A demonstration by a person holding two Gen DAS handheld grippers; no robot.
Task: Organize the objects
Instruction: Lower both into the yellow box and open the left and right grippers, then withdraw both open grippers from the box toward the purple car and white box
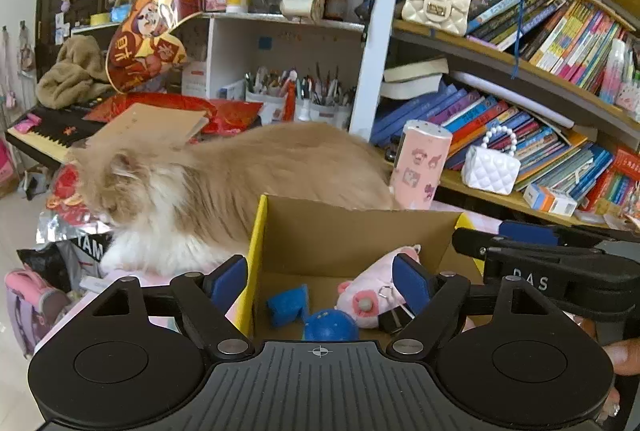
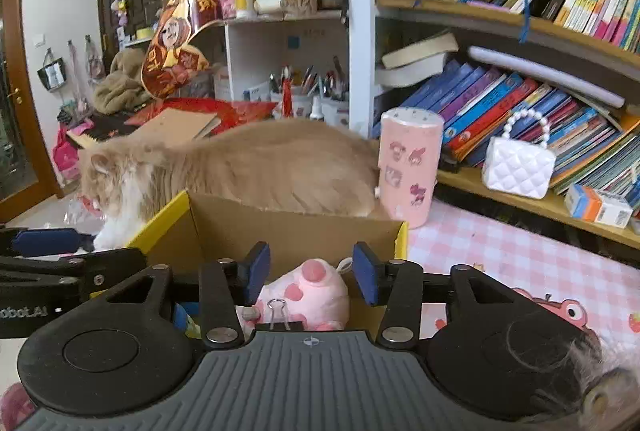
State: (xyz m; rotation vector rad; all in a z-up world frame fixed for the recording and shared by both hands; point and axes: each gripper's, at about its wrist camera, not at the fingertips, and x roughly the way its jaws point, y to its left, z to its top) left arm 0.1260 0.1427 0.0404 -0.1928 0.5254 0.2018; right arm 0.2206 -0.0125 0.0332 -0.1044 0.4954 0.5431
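An open cardboard box (image 1: pixel 360 231) with yellow flaps stands right in front of both grippers. In it lie a pink plush pig (image 1: pixel 368 291), a blue ball (image 1: pixel 330 325), a blue block (image 1: pixel 288 305) and a black binder clip (image 1: pixel 394 319). My left gripper (image 1: pixel 320 283) hangs open over the box's near left wall, with nothing between its blue pads. In the right wrist view the box (image 2: pixel 288 231) holds the plush pig (image 2: pixel 316 295) and the clip (image 2: pixel 280 319). There my right gripper (image 2: pixel 311 273) stands open above the pig, pads clear of it.
A long-haired ginger cat (image 1: pixel 240 183) lies just behind the box. A pink cylinder tin (image 2: pixel 408 167) stands at the box's far right corner on the pink checked cloth (image 2: pixel 500 251). Crowded bookshelves with a white purse (image 2: pixel 518 167) fill the right side.
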